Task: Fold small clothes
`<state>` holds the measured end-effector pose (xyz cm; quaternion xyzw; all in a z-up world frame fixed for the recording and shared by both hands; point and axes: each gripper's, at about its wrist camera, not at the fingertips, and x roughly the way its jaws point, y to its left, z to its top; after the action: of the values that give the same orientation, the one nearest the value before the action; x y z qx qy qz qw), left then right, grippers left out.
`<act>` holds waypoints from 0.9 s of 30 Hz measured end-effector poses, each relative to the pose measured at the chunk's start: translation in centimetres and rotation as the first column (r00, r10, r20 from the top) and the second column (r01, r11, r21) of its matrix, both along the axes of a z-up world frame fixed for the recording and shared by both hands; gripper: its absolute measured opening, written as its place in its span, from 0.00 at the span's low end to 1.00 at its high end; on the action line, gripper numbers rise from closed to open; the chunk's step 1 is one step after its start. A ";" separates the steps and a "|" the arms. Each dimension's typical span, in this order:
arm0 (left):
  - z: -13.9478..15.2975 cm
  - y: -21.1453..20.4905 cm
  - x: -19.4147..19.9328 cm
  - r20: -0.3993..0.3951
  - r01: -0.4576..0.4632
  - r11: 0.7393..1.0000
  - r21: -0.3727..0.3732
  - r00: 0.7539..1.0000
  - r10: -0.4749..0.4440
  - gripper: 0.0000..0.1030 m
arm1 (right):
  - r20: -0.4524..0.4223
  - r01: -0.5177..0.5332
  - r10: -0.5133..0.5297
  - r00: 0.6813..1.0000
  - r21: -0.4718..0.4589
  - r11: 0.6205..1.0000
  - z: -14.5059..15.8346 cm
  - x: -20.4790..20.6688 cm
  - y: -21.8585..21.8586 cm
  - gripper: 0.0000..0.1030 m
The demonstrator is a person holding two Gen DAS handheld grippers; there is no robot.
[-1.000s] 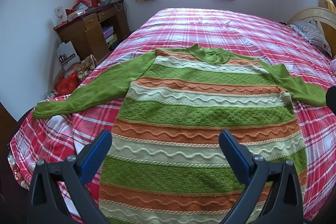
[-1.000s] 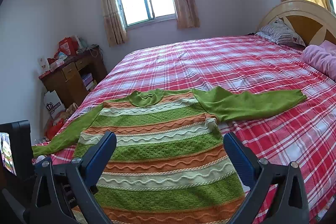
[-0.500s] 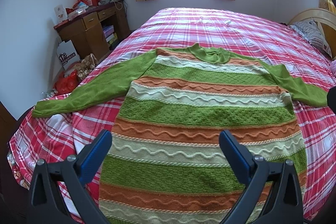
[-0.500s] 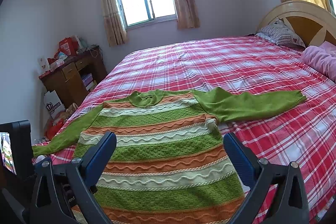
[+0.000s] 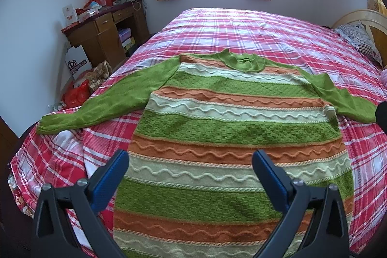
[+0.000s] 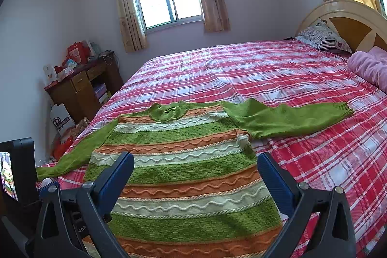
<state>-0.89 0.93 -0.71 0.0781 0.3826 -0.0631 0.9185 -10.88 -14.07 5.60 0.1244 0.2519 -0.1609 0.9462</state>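
nothing moved, wavy-ribbed striped knit sweater (image 5: 232,127) flat on plaid bedspread (image 6: 278,79), seemingly cotton, both hand-held grippers (image 5: 189,169) (image 6: 194,169) spread apart

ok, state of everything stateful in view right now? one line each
sweater: spread flat on the bed, front up, unfolded
left sleeve: stretched out sideways, not folded in
right sleeve: stretched out sideways, not folded in
left tool: open, above the sweater's lower part, holding nothing
right tool: open, above the sweater, holding nothing
bed sheet: spread over the bed, lightly wrinkled
curtains: drawn open
desk drawers: shut
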 end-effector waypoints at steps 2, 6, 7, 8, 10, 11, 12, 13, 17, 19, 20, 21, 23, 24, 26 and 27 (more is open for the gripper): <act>-0.1 0.0 0.0 -0.003 0.000 1.000 0.000 1.000 0.000 1.00 | -0.001 -0.001 0.001 1.000 0.000 1.000 0.0 0.0 0.0 0.99; -0.2 0.0 0.1 -0.004 0.000 1.000 0.000 1.000 0.000 1.00 | -0.005 -0.002 0.002 1.000 0.001 1.000 -0.1 0.0 0.0 0.99; -0.2 0.0 0.0 -0.004 0.000 1.000 -0.001 1.000 0.000 1.00 | -0.005 -0.002 0.002 1.000 0.001 1.000 -0.2 0.0 0.0 0.99; -0.2 0.1 0.1 -0.006 0.001 1.000 -0.002 1.000 -0.001 1.00 | -0.005 -0.002 0.002 1.000 0.002 1.000 -0.2 0.1 0.0 0.99; -0.2 0.0 0.1 -0.007 0.000 1.000 -0.001 1.000 0.000 1.00 | -0.007 -0.003 0.003 1.000 0.002 1.000 -0.2 0.1 0.1 0.99; -0.2 0.0 0.1 -0.009 -0.001 1.000 0.000 1.000 0.001 1.00 | -0.006 -0.003 0.003 1.000 0.001 1.000 -0.2 0.1 0.1 0.99; -0.2 0.0 0.1 -0.011 -0.002 1.000 -0.001 1.000 0.002 1.00 | -0.006 -0.003 0.003 1.000 0.002 1.000 -0.2 0.1 0.1 0.99; -0.3 0.0 0.1 -0.013 -0.003 1.000 -0.001 1.000 0.002 1.00 | -0.007 -0.003 0.003 1.000 0.003 1.000 -0.3 0.1 0.1 0.99; -0.4 0.0 0.2 -0.013 -0.002 1.000 0.002 1.000 0.002 1.00 | -0.009 0.001 -0.001 1.000 0.004 1.000 -0.5 0.3 -0.1 0.99; -0.5 0.0 0.4 -0.014 -0.003 1.000 0.005 1.000 0.003 1.00 | -0.011 0.003 -0.003 1.000 0.003 1.000 -0.5 0.4 -0.3 0.99; -0.6 0.0 0.6 -0.016 -0.005 1.000 0.007 1.000 0.005 1.00 | -0.013 0.005 -0.005 1.000 0.006 1.000 -0.6 0.5 -0.6 0.99; -0.6 0.0 0.8 -0.018 -0.005 1.000 0.009 1.000 0.005 1.00 | -0.014 0.010 -0.009 1.000 0.009 1.000 -0.6 0.6 -0.9 0.99; -0.8 -0.1 1.4 -0.020 -0.009 1.000 0.012 1.000 0.009 1.00 | -0.014 0.029 -0.029 0.999 0.010 1.000 -0.7 0.8 -1.9 0.99; -0.9 -0.2 1.7 -0.021 -0.010 1.000 0.015 1.000 0.011 1.00 | -0.013 0.043 -0.043 0.999 0.011 0.999 -0.7 0.8 -2.6 0.99; -1.0 -0.4 2.3 -0.023 -0.012 1.000 0.019 1.000 0.012 1.00 | -0.014 0.064 -0.064 0.998 0.015 0.998 -0.9 1.0 -3.9 0.99; -1.1 -0.6 2.6 -0.026 -0.009 1.000 0.020 1.000 0.009 1.00 | -0.017 0.077 -0.077 0.997 0.016 0.997 -1.0 1.1 -4.6 0.99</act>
<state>1.71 0.36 -1.85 0.0847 0.3956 -0.0563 0.9128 -9.79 -18.68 4.64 0.1403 0.2559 -0.1960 0.9362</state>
